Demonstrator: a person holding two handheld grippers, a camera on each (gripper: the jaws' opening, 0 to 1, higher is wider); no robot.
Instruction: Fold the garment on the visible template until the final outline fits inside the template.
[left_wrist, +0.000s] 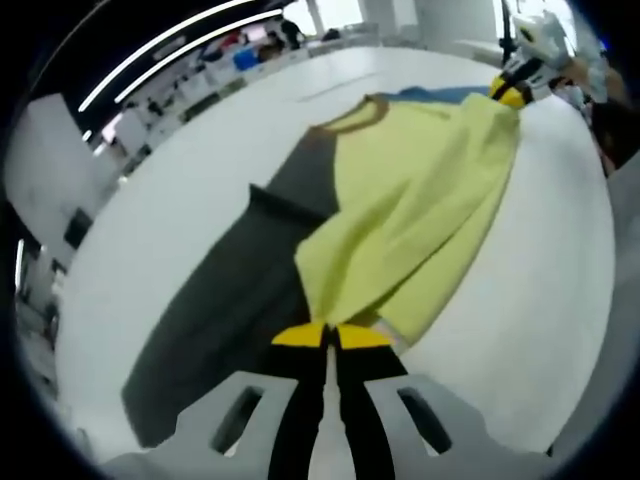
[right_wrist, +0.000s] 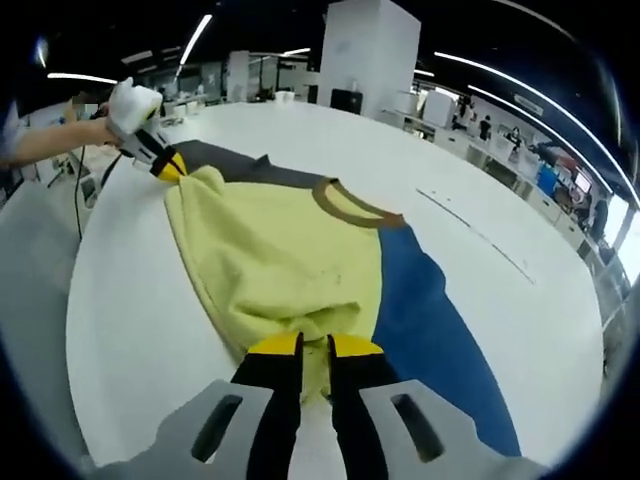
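we see a yellow shirt (right_wrist: 270, 250) with a brown collar (right_wrist: 355, 207) spread on the white desk (right_wrist: 130, 330), lying over a flat template that shows dark grey (left_wrist: 215, 320) on one side of the shirt and blue (right_wrist: 440, 340) on the other. in the left gripper view our left tool (left_wrist: 331, 336) has its yellow tips pressed together on the shirt's near edge, pinching the cloth. in the right gripper view our right tool (right_wrist: 314, 346) likewise pinches a bunched fold of the shirt between its closed tips. each tool also appears far off in the other's view, at the opposite end of the shirt, gripping its corner: the right tool (left_wrist: 512, 93) in the left gripper view, the left tool (right_wrist: 172, 166) in the right. the shirt hangs slightly gathered between the two grips, its collar toward the desk's middle.
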